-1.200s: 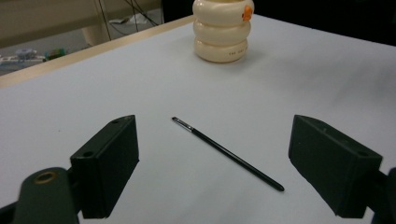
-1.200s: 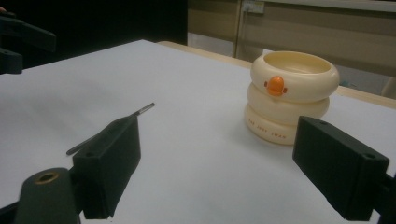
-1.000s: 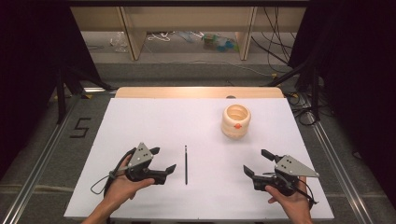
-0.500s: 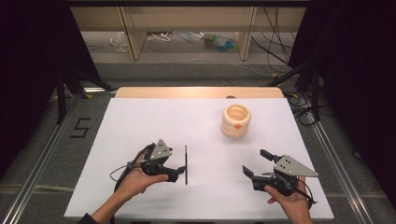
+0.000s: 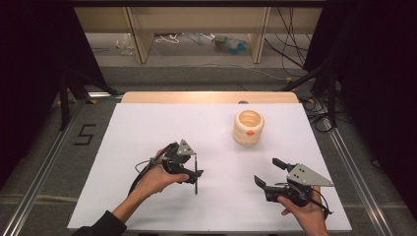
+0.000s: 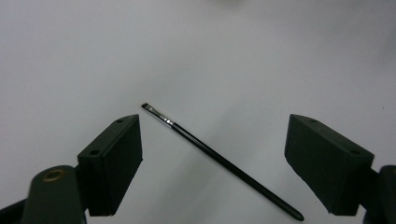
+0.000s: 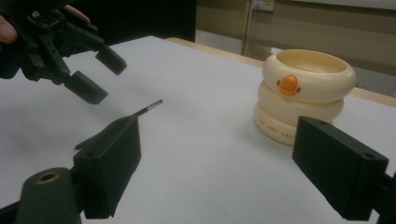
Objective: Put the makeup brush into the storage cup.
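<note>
1. My left gripper (image 5: 195,166), jaws spread wide, hovers over the thin black brush (image 6: 219,160), which lies flat between them on the white table (image 5: 147,128).
2. My right gripper (image 5: 269,173), also spread, sits well right of the brush.

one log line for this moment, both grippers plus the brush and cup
left gripper: open, jaws either side of brush | brush: flat on table | right gripper: open, empty | cup: upright, untouched
</note>
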The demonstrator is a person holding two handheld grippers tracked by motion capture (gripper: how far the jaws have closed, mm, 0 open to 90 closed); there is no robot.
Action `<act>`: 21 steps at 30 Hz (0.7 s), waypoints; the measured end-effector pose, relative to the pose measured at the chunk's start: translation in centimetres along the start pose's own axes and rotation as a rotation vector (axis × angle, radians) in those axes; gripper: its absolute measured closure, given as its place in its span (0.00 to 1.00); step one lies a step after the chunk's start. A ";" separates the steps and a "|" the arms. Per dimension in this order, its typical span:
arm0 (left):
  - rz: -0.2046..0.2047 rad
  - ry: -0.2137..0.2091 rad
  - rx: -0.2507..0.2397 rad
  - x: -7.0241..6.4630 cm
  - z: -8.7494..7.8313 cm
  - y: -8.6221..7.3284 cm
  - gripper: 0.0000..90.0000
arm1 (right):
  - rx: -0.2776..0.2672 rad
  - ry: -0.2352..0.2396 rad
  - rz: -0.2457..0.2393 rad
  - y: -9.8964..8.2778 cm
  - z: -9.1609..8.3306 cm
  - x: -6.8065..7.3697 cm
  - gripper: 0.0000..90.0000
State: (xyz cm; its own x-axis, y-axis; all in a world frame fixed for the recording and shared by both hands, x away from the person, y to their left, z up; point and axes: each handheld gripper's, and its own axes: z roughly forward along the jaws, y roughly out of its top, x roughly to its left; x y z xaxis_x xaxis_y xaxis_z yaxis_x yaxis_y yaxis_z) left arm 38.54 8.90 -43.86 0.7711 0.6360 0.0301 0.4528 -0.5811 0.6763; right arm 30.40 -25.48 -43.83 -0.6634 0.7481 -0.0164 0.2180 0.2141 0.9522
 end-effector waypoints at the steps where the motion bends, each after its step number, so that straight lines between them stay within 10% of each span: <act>1: -0.015 0.002 0.003 0.0 0.1 0.1 0.22 | 0.004 0.000 0.003 0.0 0.0 0.0 0.18; 21: 0.006 -0.059 0.235 0.8 2.9 1.1 0.25 | -0.001 -0.002 -0.018 0.0 0.0 0.0 0.18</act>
State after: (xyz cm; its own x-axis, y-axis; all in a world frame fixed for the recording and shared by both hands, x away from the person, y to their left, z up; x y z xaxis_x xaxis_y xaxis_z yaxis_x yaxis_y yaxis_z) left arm 40.95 7.35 -45.24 0.7959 0.6053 -0.0137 0.5344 -0.6917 0.4857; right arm 30.44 -25.46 -43.86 -0.6657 0.7454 -0.0343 0.2054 0.2272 0.9519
